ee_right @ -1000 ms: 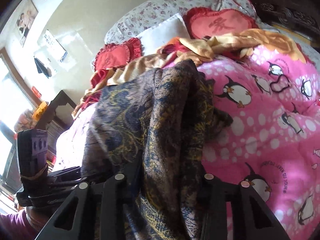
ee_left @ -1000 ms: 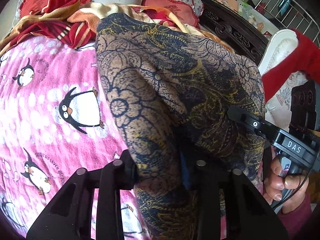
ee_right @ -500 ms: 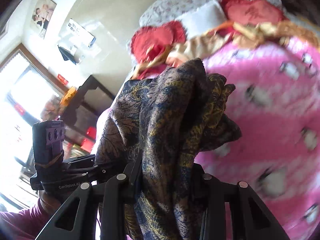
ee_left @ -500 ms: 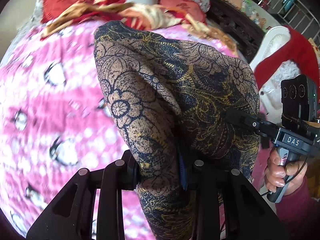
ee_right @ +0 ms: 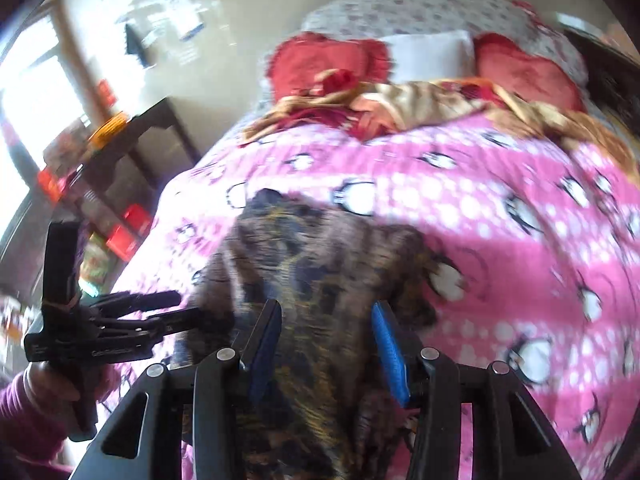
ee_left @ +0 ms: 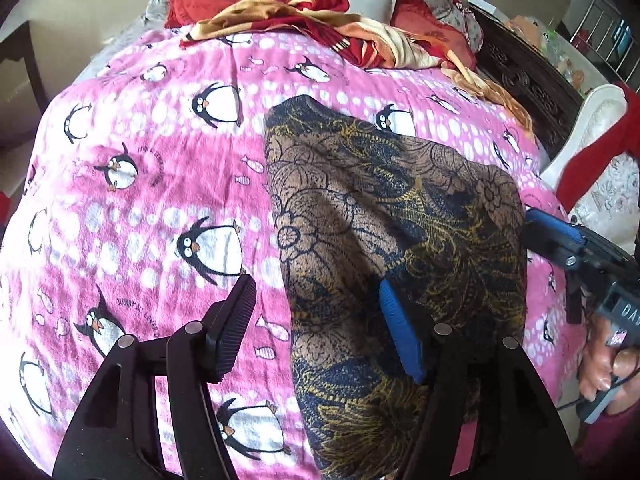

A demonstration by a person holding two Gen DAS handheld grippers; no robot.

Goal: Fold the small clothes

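My left claw (ee_left: 316,324) is opening. Its jaws stand wide apart, the left pad over the bare pink penguin blanket (ee_left: 152,200) and the blue right pad against the dark patterned garment (ee_left: 384,216). The cloth's left edge runs between the two pads, but they do not press on it.

From the left wrist camera the garment lies spread on the bed, reaching from 6 o'clock up to about 12 o'clock of centre, brown with navy and gold flower tracery, its far corner pointing toward the pillows. At 3 o'clock I see my right claw coming in from the side with its blue pad at the garment's right edge, and the hand (ee_left: 604,364) gripping its handle lower down, near 4 o'clock.

My right claw (ee_right: 326,340) is opening too. Through its blurred camera the garment (ee_right: 320,256) runs up between both blue pads; a gap shows on either side, so I read no grip there. At 9 o'clock the left claw points in at the garment's edge, held by a hand in a purple sleeve (ee_right: 24,404).

At 12 o'clock a crumpled red and gold cloth (ee_left: 320,20) lies at the head of the bed, in front of red cushions (ee_right: 328,60).
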